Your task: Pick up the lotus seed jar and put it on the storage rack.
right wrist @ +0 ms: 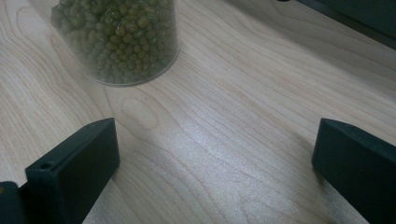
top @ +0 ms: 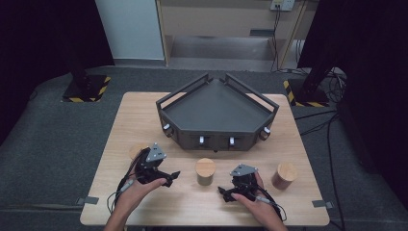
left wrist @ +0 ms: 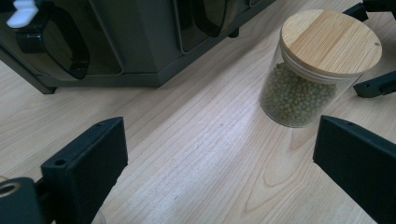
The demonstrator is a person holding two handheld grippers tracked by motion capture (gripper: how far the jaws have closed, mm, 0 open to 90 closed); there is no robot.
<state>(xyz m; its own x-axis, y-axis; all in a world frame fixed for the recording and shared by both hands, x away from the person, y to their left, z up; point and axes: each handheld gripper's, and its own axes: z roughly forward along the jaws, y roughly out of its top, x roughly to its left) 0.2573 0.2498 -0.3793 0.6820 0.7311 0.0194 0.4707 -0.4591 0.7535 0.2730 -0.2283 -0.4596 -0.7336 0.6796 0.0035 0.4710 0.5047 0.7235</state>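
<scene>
Two hand-held grippers, left (top: pixel 169 177) and right (top: pixel 225 192), rest spread and empty on the table (top: pixel 144 110), flanking the middle jar (top: pixel 205 172) of green beans. Three lidded jars stand before a dark tray (top: pixel 216 108). Glass, likely weighty and slippery; best gripped around its straight wall below the wooden lid.

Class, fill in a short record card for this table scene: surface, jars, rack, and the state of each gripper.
surface: wooden table
middle jar: green beans jar, bamboo lid, upright between the two grippers
right jar: brown-filled jar, lidded, near the right edge
left jar: third jar, partly hidden behind the left gripper
rack: dark corner rack behind the jars
left gripper: open, holds nothing
right gripper: open, holds nothing
</scene>
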